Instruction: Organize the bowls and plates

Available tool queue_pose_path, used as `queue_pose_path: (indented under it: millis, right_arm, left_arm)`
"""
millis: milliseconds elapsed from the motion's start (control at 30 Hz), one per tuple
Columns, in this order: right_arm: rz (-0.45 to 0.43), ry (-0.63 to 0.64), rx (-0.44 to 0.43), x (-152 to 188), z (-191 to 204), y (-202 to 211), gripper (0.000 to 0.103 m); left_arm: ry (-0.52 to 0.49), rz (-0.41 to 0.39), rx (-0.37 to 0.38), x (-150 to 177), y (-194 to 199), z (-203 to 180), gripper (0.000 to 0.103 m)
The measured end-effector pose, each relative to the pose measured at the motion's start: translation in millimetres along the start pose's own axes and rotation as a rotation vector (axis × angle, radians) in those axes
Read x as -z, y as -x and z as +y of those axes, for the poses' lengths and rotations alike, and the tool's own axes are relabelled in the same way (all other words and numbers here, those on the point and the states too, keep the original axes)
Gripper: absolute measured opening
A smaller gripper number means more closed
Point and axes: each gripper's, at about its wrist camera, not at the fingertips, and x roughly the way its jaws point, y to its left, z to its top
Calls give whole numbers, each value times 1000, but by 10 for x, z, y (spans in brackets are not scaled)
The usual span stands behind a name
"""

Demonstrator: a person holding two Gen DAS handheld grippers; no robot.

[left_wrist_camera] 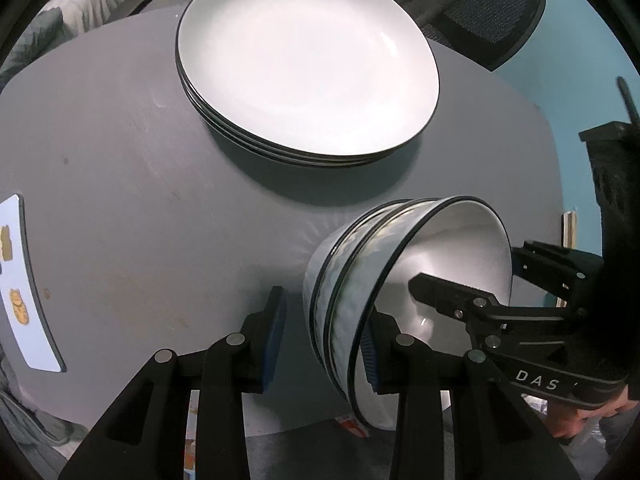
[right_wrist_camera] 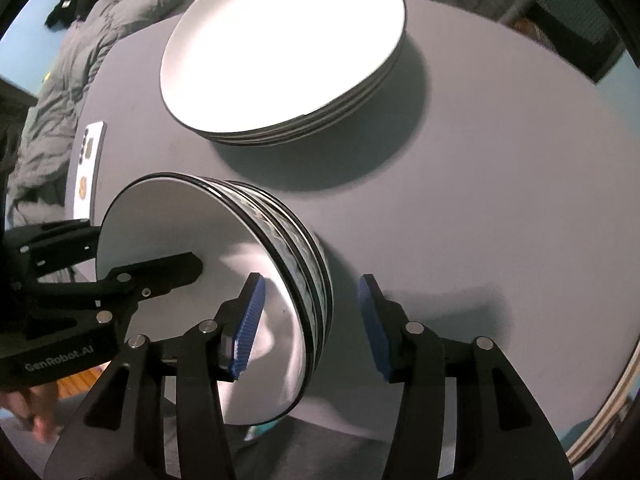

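Two claws at the nested bowls, plates stacked behind.
Left claw and right claw both straddle the bowls' rim, pads apart, near the surface edge.

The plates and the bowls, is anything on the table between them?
No. In both wrist views only bare grey table and shadow lie between the stack of plates and the nested bowls.

Both wrist views look steeply down, close, sharing the bowls.
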Motion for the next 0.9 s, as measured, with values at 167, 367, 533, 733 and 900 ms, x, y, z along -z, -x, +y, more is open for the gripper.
queue_pose_path:
  millis: [167,367,533,733,900]
  right_arm:
    - [10,-57,-15,-7,-61,25,47]
    - [27,-95,-87,31,-137,28,22]
    - [30,-64,-86,50,-121,54,20]
    - [31,-62,-103,44,-156,51,20]
    - [29,-66,-106,68,-176,59,20]
  left_arm:
    - [-6,-5,0,5,3,29,35]
    - [13,73,82,20,-70,79,25]
    - [-27,66,48,53,-56,1,24]
    - [-17,65,44,60,-72,-64,23]
    - [-16,63,44,52,-69,-55,23]
